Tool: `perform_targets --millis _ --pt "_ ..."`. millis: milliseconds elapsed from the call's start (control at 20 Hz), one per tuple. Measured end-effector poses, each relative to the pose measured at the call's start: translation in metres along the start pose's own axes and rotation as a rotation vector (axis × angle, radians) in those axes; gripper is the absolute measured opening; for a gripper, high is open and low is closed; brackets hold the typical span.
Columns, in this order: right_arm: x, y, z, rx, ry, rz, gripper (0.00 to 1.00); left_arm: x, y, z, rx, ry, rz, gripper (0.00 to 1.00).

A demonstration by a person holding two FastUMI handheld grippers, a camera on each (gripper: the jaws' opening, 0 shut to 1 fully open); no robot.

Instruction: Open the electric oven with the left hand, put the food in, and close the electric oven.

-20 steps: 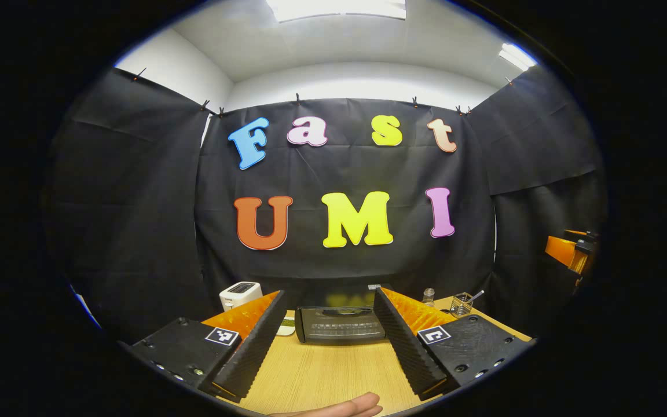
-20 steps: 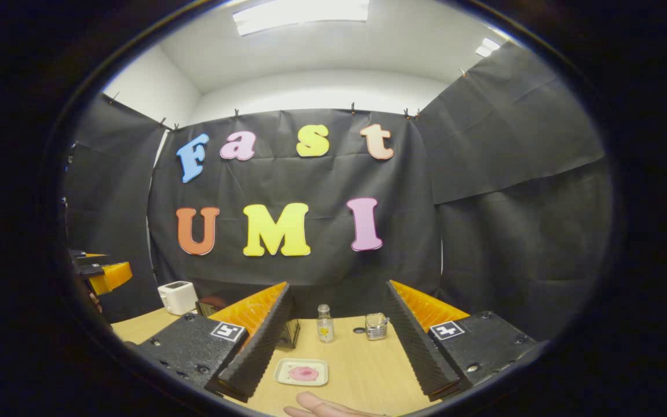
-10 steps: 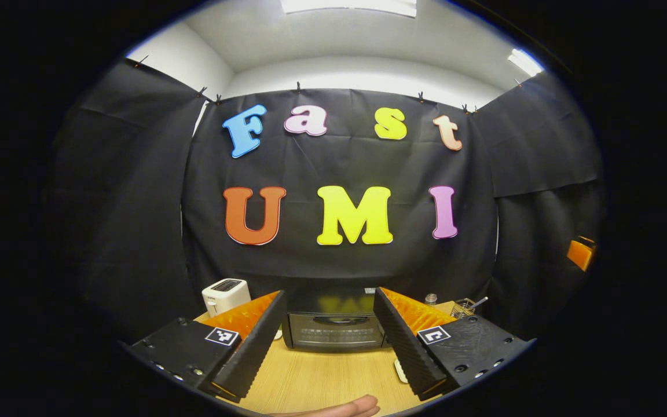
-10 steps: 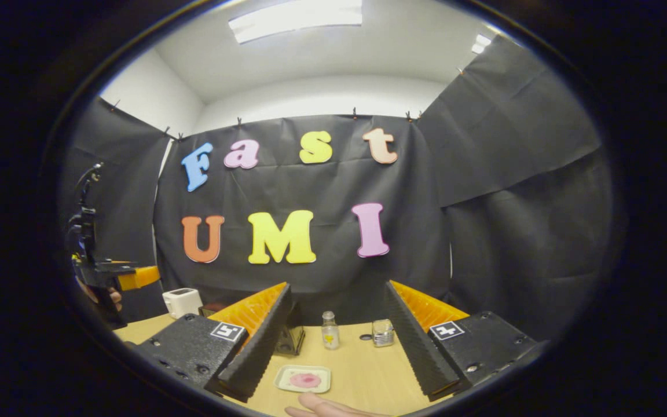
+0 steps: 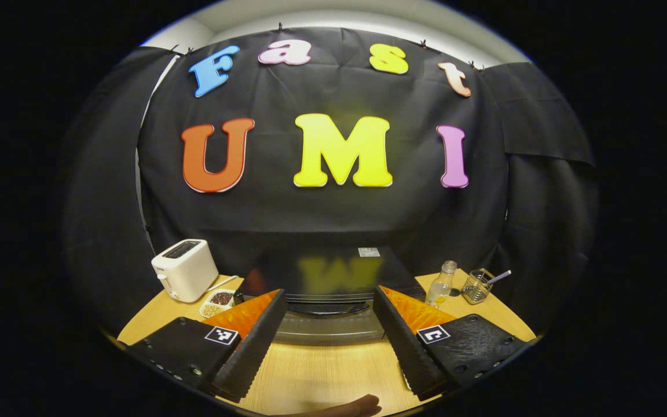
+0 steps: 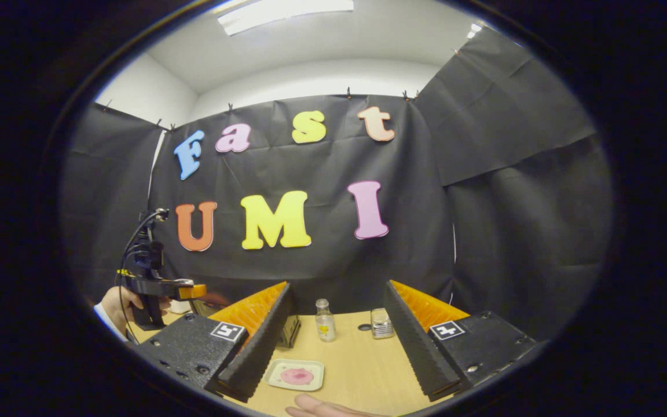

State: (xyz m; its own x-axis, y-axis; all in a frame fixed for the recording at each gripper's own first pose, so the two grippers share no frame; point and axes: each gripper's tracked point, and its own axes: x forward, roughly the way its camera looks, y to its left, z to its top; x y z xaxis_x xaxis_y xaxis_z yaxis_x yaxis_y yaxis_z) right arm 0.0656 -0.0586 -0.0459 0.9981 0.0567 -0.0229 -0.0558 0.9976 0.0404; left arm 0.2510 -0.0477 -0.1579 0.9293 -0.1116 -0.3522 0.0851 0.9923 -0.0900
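Closer now, left tongs [image 5: 329, 331] hover level and released before the oven [image 5: 327, 292]; right tongs [image 6: 336, 339] released above the food tray [image 6: 294, 375].

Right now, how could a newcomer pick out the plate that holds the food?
Start at the light wooden table before the black cloth wall. Near its front edge, just ahead of the right gripper, lies a small pale rectangular plate. Unlike the clear glass bottle behind it, it lies flat and carries a round pink food piece.
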Motion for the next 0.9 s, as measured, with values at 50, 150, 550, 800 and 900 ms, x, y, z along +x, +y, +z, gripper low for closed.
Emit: perform_targets --millis 50,150,550,800,900 --pt "0.003 -0.004 0.000 -0.004 0.003 -0.004 0.97 0.015 -0.001 -0.005 -0.004 0.015 -0.010 0.96" --pt "0.008 -0.011 -0.002 -0.008 0.005 -0.014 0.97 0.043 0.001 -0.013 -0.021 0.043 -0.007 0.96" --pt "0.018 -0.018 -0.001 -0.019 -0.031 -0.005 1.00 0.099 0.006 -0.050 0.021 0.156 0.007 0.94" --pt "0.014 -0.018 0.002 0.022 -0.040 -0.016 0.97 0.093 0.004 -0.054 0.018 0.186 -0.007 0.94" --pt "0.006 -0.017 0.002 0.017 -0.052 -0.016 0.97 0.088 0.006 -0.055 0.042 0.179 -0.011 0.94"
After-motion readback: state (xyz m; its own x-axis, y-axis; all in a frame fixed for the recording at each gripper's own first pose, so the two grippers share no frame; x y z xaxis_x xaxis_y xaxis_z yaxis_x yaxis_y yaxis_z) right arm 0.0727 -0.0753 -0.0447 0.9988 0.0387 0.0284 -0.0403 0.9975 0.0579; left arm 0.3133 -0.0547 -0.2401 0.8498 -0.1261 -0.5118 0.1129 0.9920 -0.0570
